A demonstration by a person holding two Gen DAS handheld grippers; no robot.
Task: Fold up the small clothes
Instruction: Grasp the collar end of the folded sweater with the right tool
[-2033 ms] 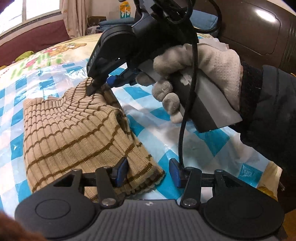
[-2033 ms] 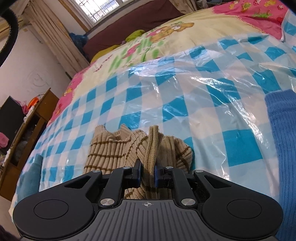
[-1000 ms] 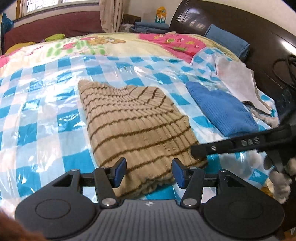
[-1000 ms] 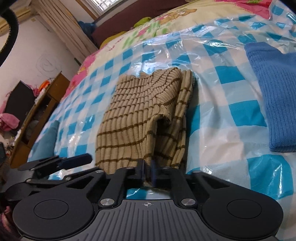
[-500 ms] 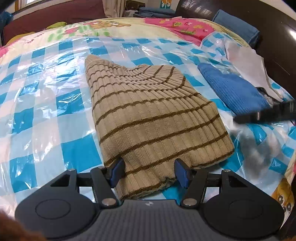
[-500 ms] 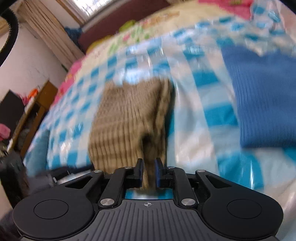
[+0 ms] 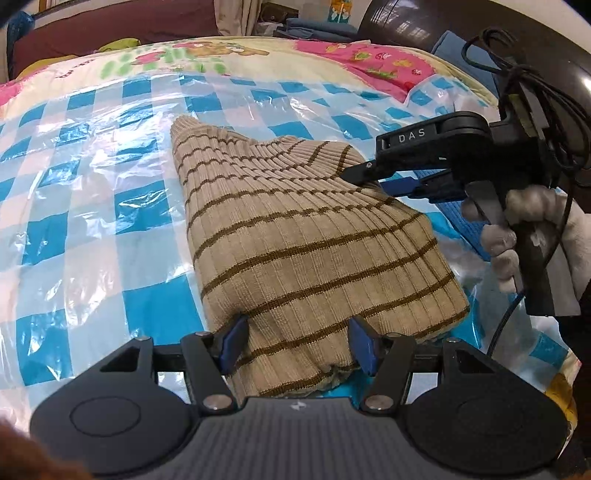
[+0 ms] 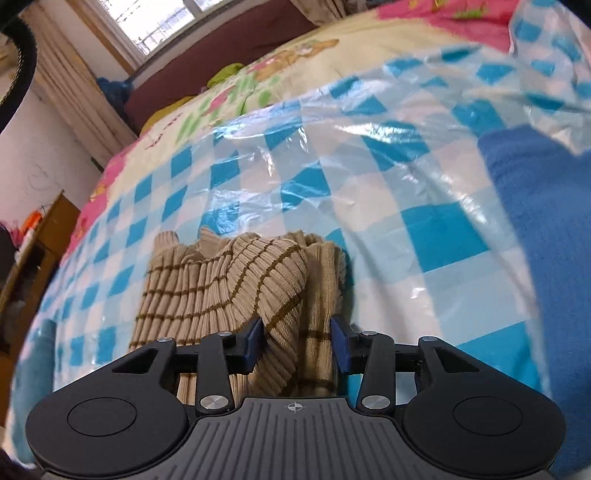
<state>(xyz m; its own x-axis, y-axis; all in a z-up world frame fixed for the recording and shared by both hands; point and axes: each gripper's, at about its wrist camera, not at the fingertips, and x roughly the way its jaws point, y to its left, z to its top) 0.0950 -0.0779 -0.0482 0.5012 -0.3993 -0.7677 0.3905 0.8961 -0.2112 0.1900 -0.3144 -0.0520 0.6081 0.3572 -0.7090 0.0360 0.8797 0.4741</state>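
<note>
A tan ribbed sweater with brown stripes [image 7: 295, 236] lies folded on the blue-and-white checked plastic sheet [image 7: 92, 192] over the bed. My left gripper [image 7: 297, 345] is open, its blue pads on either side of the sweater's near edge. My right gripper [image 8: 297, 345] is open around the sweater's bunched edge [image 8: 258, 291]. In the left wrist view the right gripper [image 7: 373, 175] reaches in from the right at the sweater's far right edge, held by a white-gloved hand [image 7: 517, 229].
A folded blue knit garment [image 8: 546, 236] lies to the right of the sweater. A cartoon-print quilt [image 7: 207, 55] covers the far bed. A dark headboard [image 7: 461, 22] stands at right. A wooden cabinet [image 8: 33, 236] stands beside the bed.
My right gripper was shut on the sweater's edge and has opened. It moved from the near end to the sweater's far right edge. My left gripper closed in on the near edge, still open.
</note>
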